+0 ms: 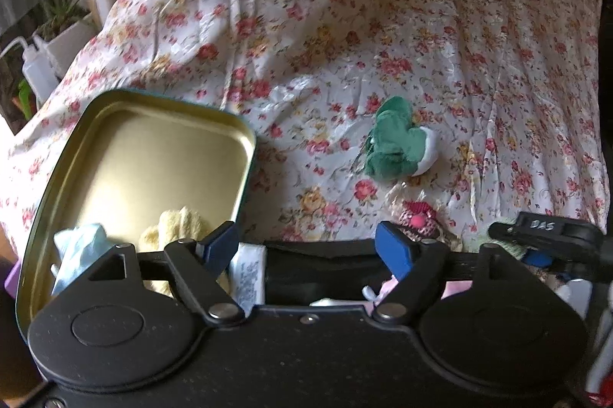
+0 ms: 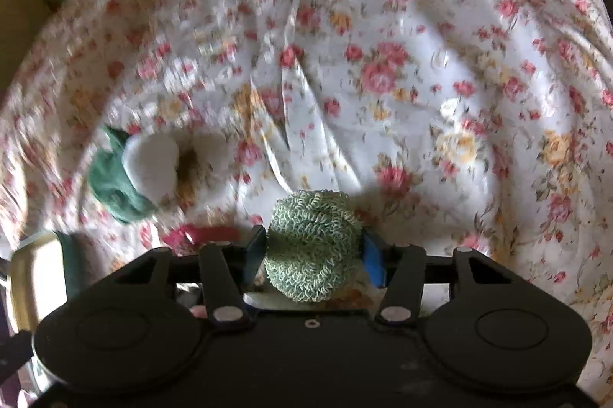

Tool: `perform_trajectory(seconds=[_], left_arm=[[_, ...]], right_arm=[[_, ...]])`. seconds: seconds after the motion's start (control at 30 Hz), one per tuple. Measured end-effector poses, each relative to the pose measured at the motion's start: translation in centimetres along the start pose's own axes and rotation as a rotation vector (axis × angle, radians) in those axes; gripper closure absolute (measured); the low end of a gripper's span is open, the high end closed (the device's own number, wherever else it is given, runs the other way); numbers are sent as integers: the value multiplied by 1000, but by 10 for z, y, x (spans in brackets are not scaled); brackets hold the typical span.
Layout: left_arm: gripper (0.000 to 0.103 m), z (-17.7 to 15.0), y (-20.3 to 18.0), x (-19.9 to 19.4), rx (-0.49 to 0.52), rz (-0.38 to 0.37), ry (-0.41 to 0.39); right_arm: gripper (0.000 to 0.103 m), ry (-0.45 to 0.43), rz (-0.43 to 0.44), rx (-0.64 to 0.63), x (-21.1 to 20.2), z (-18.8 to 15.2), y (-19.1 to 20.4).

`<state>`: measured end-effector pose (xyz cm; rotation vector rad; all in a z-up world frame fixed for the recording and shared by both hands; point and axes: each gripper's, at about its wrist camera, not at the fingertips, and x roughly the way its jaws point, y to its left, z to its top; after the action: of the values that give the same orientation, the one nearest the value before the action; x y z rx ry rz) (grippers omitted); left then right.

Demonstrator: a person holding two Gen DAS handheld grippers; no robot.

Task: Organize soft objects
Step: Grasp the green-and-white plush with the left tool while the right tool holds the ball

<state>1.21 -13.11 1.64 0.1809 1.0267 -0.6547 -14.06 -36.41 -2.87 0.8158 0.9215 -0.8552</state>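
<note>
My right gripper [image 2: 312,253] is shut on a green knitted ball [image 2: 312,247] and holds it above the floral cloth [image 2: 383,63]. A green and white soft toy [image 2: 130,174] lies to its left; it also shows in the left wrist view [image 1: 398,141]. My left gripper [image 1: 306,249] is open and empty, hovering by a gold tin [image 1: 145,155] that holds a yellow knitted piece [image 1: 180,228] and a light blue soft item [image 1: 78,247]. A pink knitted item [image 1: 417,220] lies just beyond the left gripper's right finger. The right gripper [image 1: 551,235] shows at the right edge of the left wrist view.
The floral cloth [image 1: 383,25] covers the whole surface. A white planter with a plant [image 1: 65,32] and a white squeeze bottle [image 1: 32,71] stand off its left edge. The tin's corner [image 2: 34,274] shows at the lower left of the right wrist view.
</note>
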Motion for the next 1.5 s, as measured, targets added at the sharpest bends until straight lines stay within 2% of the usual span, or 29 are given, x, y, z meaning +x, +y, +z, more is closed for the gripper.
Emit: perform_trajectory(seconds=[0.13,0.43,0.5,0.57,0.77,1.13,1.2,1.23,1.27,1.37,1.5], left_arm=[[29,5,-20,10,42,3,-29],[28,19,-60,47,54,-20,-46],[26,21,-67,56,53,-17,-53],[16,24,-73,65,55,-21,-60],[13,29,-96,87,122,13,-97],[12,37,-114,131,110,53,-57],[13,38,-114,137,94,47,-33],[19,38,-113,138,86,43,-26],[35,38,-112,138,81,45,-24],[38,41,-107,135,62,24,-21],[38,44,-99,112,29,27,-63]], right_arm=[[50,-70,10,13,-14,2,-2],[50,-128,30,1,-18,5,-9],[50,-129,33,8,-17,6,-12],[50,-130,42,13,-15,6,-13],[50,-127,46,10,-6,7,-17],[50,-106,71,2,7,9,-18],[50,-100,72,7,9,9,-20],[50,-98,75,9,10,10,-20],[50,-97,74,10,10,10,-21],[50,-99,75,11,11,10,-21],[50,-103,82,18,10,10,-22]])
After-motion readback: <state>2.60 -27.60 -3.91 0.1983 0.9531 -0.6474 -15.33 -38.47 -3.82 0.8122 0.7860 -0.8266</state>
